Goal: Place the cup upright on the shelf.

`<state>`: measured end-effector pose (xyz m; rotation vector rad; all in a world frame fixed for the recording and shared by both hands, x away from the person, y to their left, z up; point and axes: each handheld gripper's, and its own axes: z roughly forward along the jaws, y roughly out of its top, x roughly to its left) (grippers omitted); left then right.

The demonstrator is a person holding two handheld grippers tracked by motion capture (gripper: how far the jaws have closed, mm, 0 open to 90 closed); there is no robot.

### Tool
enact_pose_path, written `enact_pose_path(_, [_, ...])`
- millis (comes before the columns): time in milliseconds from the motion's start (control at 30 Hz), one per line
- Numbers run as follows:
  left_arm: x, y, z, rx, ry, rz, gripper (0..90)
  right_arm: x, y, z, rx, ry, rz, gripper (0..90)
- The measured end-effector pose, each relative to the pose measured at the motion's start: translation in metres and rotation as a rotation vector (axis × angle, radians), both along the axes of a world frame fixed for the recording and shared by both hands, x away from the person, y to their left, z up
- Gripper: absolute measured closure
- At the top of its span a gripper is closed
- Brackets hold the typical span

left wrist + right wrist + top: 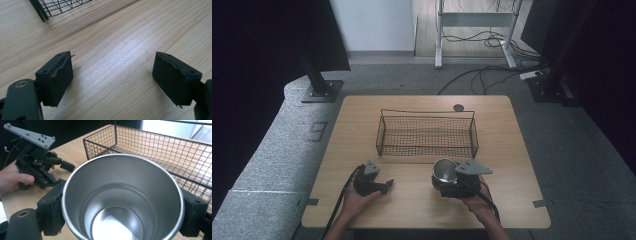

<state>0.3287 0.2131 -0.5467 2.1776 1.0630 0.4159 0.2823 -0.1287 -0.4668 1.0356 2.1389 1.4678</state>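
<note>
A shiny steel cup is tilted just above the table in front of the wire basket, with my right gripper shut on it. In the right gripper view the cup has its empty mouth toward the camera and a black pad presses each side of its wall. My left gripper rests on the wood at the front left, open, with nothing between its fingers. In the left gripper view the jaws stand wide apart over bare tabletop.
The black wire basket stands empty at the table's middle, just beyond the cup; its corner lies ahead of the left gripper. A small dark disc lies behind the basket. The other hand's gripper sits to the cup's left.
</note>
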Motion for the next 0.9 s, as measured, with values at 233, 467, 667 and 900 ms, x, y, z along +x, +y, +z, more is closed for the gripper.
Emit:
enact_pose_path(233, [0.0, 0.0, 0.0, 0.0, 0.0, 0.0, 16.8, 0.006, -0.002, 0.005, 0.009, -0.004, -0.003, 14.5])
enact_pose_path(467, [0.0, 0.0, 0.0, 0.0, 0.0, 0.0, 16.8, 0.01, -0.002, 0.015, 0.019, -0.025, -0.008, 14.5])
enact_pose_path(667, [0.0, 0.0, 0.0, 0.002, 0.001, -0.002, 16.8, 0.014, 0.0, 0.021, 0.02, -0.036, -0.008, 14.5])
enact_pose_path(900, [0.0, 0.0, 0.0, 0.003, 0.001, -0.002, 16.8, 0.019, 0.001, 0.025, 0.012, -0.038, -0.009, 14.5])
